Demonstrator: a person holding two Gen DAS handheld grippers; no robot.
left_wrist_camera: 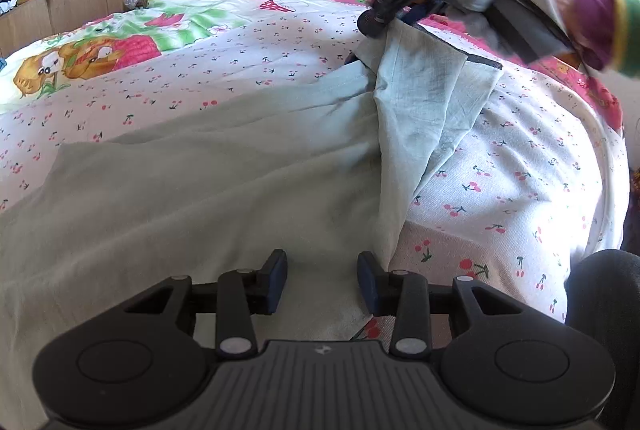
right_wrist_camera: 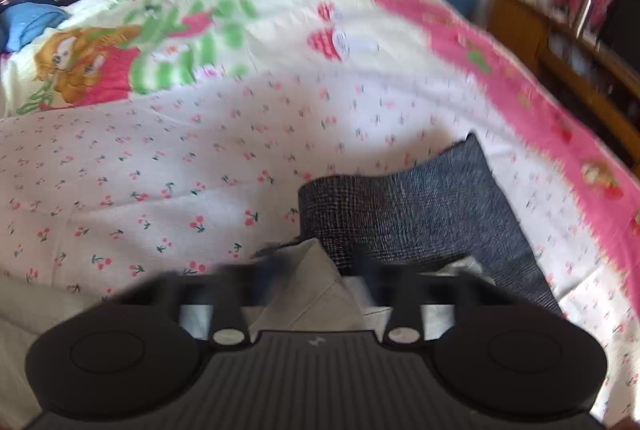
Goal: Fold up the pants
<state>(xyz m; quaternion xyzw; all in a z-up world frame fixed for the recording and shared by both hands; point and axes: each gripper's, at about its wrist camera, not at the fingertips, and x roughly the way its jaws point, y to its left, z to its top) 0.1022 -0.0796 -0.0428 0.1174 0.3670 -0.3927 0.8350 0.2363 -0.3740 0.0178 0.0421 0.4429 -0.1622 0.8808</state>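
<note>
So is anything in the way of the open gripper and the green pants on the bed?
Nothing visible. The left gripper hangs open right over the pale green cotton pants, which lie on the cherry-print bedsheet with only air between.

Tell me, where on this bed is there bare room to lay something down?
Free: cherry-print sheet right of the pants, and the stretch between them and the cartoon quilt. Crowded: under the right gripper lifting the waistband.
</note>
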